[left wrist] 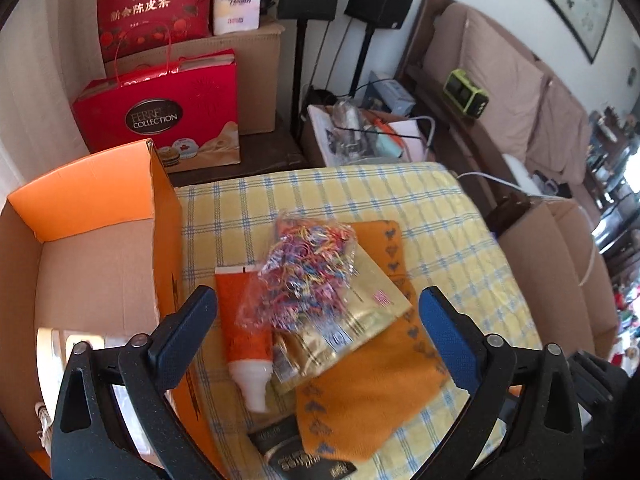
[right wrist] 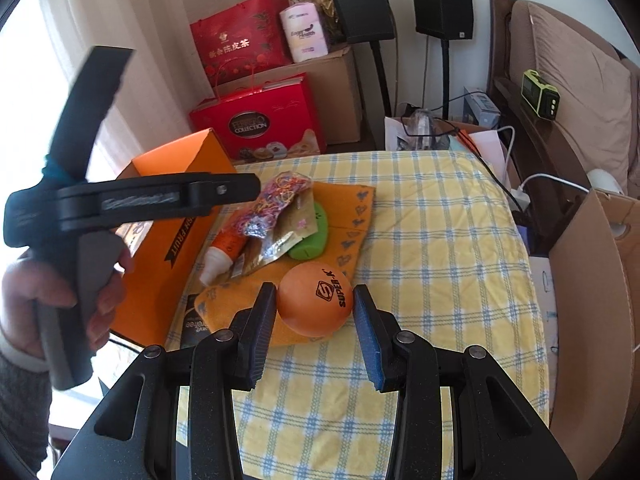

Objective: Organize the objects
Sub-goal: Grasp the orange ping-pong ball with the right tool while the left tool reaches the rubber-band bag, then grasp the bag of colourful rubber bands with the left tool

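A table covered in a yellow and blue checked cloth (right wrist: 420,208) fills both views. At its left edge stands an open orange cardboard box (left wrist: 100,216), its brown inside showing. An orange towel (left wrist: 372,380) lies on the cloth just beside the box, with a pile on top: a gold foil packet (left wrist: 360,320), a clear bag of coloured rubber bands (left wrist: 308,268) resting over it, and an orange tube with a white cap (left wrist: 244,320) alongside, touching the bag. A green object (right wrist: 314,236) peeks from under the packet. A dark packet (left wrist: 304,460) pokes out from the towel's near edge. The left gripper (left wrist: 316,320) hovers above the pile, jaws spread wide, holding nothing. The right gripper (right wrist: 315,312) has its jaws on either side of an orange ball (right wrist: 314,300) printed SUPER-K, which sits on the towel's near corner; whether the pads press it I cannot tell.
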A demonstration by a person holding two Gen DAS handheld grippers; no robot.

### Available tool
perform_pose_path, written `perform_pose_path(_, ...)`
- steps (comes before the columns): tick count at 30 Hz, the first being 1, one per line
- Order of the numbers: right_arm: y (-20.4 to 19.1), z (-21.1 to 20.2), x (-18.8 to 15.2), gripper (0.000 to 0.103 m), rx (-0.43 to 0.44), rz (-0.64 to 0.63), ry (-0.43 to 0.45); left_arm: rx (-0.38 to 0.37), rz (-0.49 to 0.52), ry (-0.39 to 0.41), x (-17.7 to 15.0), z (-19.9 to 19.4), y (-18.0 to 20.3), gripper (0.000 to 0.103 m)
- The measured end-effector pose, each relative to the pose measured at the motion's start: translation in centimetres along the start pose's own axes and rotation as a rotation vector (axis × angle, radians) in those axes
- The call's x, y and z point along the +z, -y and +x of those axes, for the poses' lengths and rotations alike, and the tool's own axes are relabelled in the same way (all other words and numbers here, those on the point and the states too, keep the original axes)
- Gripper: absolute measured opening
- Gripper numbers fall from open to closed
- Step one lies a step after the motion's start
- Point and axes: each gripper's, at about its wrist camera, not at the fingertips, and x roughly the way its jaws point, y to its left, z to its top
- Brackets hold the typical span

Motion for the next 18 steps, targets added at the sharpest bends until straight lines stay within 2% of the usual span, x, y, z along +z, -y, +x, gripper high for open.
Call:
perform_pose_path(4,0.9,0.0,-0.2,0.039,-0.003,0.015,-0.003,0.028,0.019,-0.019,0.5,1.7,0.5,0.092)
perform_pose_path(7,1.5,0.1,-0.3,0.039,-0.002,0.025,-0.005,0.043,0.031,-0.036,0.8,2.7,0.7,0.084)
perform_pose_path(9,1.7,0.1,-0.3,0.039,0.0,0.029,-0.005,0.055,0.037,-0.056,0.8,3.5,0.8,0.074)
perform_pose_path(14,1.9,0.3,-0.2,0.039,0.004,0.032,-0.007,0.075,0.053,-0.081,0.8,4.8,1.0,0.066)
perform_pose_path(16,1.8,0.4,-0.2,0.039,0.005,0.031,-0.007,0.072,0.054,-0.096,0.8,5.3,1.1,0.056)
perform_pose_path(18,1.8,0.5,-0.2,0.039,0.007,0.032,-0.009,0.058,0.05,-0.113,0.7,5.7,1.0,0.041)
